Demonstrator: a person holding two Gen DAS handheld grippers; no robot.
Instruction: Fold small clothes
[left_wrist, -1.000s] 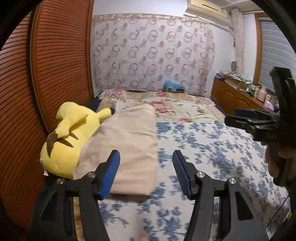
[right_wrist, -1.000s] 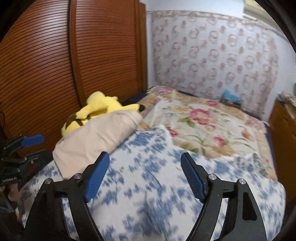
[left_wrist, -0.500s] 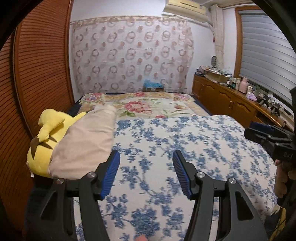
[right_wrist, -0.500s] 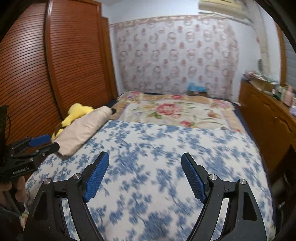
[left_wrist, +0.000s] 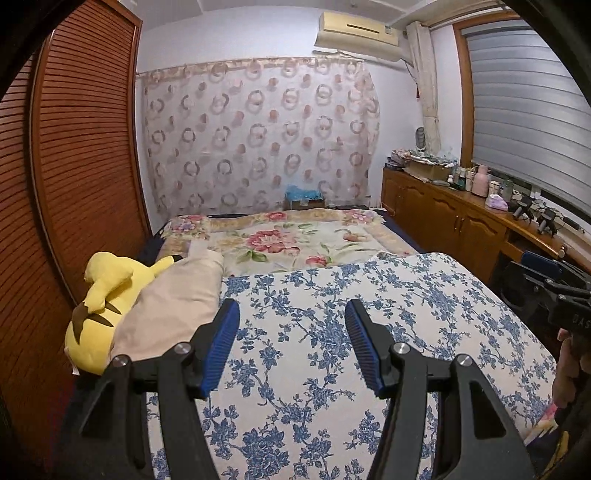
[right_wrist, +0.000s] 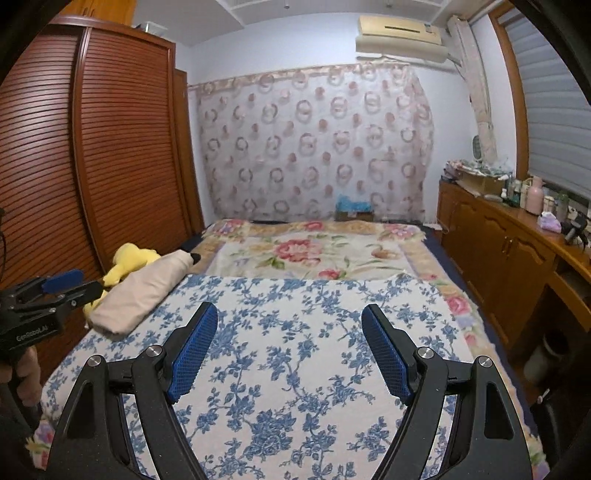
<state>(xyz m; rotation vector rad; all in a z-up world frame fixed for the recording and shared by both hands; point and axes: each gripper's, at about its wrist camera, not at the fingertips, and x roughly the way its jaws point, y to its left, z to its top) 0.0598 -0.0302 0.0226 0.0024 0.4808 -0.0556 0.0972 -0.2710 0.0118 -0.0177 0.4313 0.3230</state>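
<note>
A folded beige cloth (left_wrist: 173, 306) lies at the bed's left edge, leaning on a yellow plush toy (left_wrist: 99, 306); it also shows in the right wrist view (right_wrist: 144, 291). My left gripper (left_wrist: 291, 343) is open and empty, held above the blue-flowered bedspread (left_wrist: 406, 314), right of the cloth. My right gripper (right_wrist: 290, 350) is open and empty above the same bedspread (right_wrist: 295, 332). Each gripper shows at the edge of the other's view, the left one (right_wrist: 55, 288) and the right one (left_wrist: 554, 284).
A red-flowered blanket (left_wrist: 288, 243) covers the far half of the bed. A slatted wooden wardrobe (right_wrist: 92, 147) runs along the left. A low wooden cabinet (right_wrist: 498, 251) with bottles and clutter stands on the right under a window blind.
Both grippers have pulled back and swung away from the beige cloth toward the bed's middle, and now sit higher and farther from it. Both stayed open.
</note>
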